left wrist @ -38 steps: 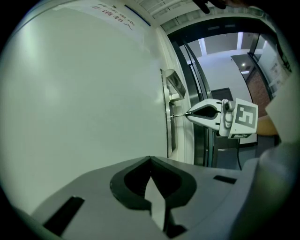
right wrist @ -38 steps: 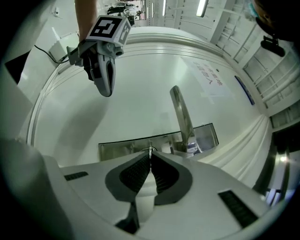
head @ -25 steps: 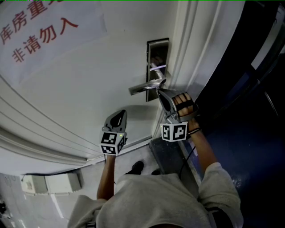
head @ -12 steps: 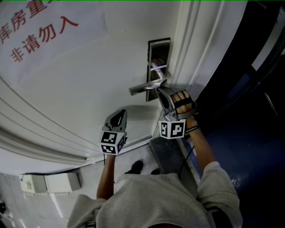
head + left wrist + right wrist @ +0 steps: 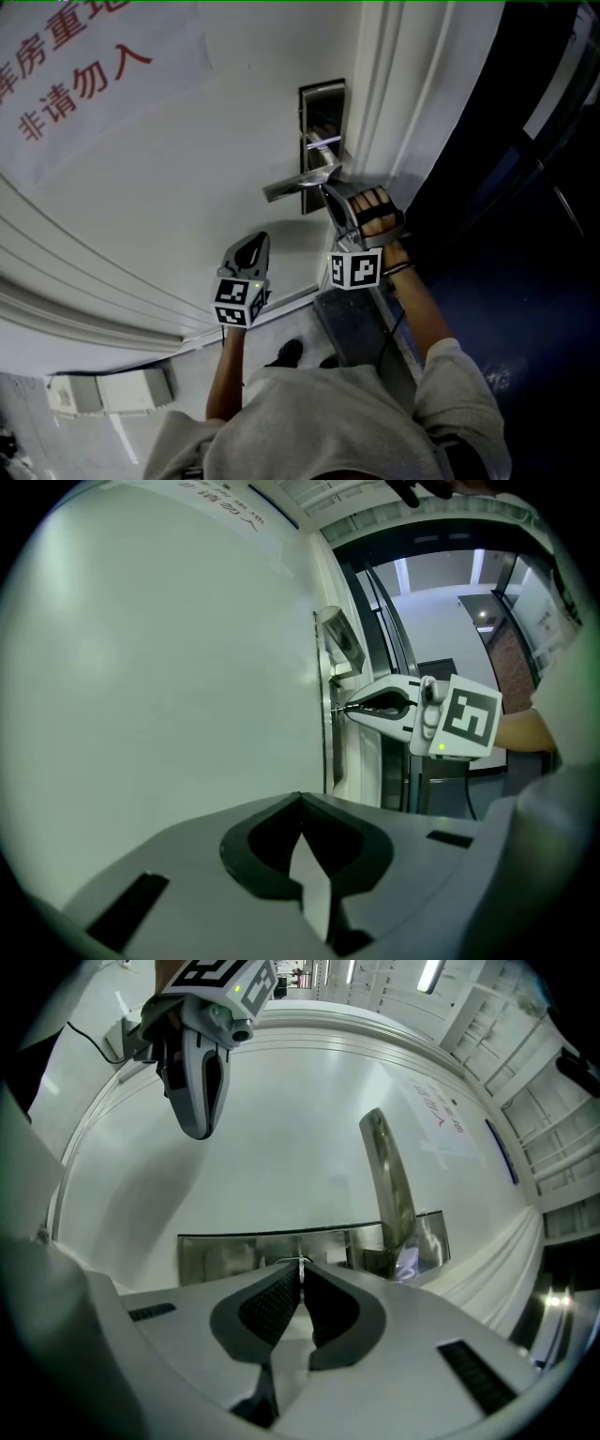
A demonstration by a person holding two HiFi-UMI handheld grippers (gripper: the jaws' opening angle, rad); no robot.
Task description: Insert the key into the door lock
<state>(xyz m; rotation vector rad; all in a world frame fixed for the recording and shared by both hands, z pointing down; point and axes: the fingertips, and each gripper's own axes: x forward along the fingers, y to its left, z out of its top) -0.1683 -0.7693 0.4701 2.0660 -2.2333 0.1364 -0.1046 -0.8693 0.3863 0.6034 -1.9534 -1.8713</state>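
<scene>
The steel lock plate (image 5: 322, 112) sits on the white door (image 5: 187, 169), with its lever handle (image 5: 298, 185) sticking out to the left. My right gripper (image 5: 329, 191) is shut on a thin metal key (image 5: 300, 1262). The key's tip is against the lock plate (image 5: 234, 1252) just below the lever handle (image 5: 389, 1185). In the left gripper view the key (image 5: 341, 708) meets the plate's edge (image 5: 328, 742). My left gripper (image 5: 250, 244) is shut with nothing in it, and it hangs lower and to the left, off the door face. The keyhole itself is hidden.
A paper notice with red print (image 5: 84, 75) is stuck on the door at upper left. The door frame (image 5: 403, 103) runs beside the lock, with a dark opening (image 5: 525, 234) to its right. A white box (image 5: 103, 389) lies on the floor.
Only the head camera has shifted a little. Both grippers keep their places, the right one still at the lock plate.
</scene>
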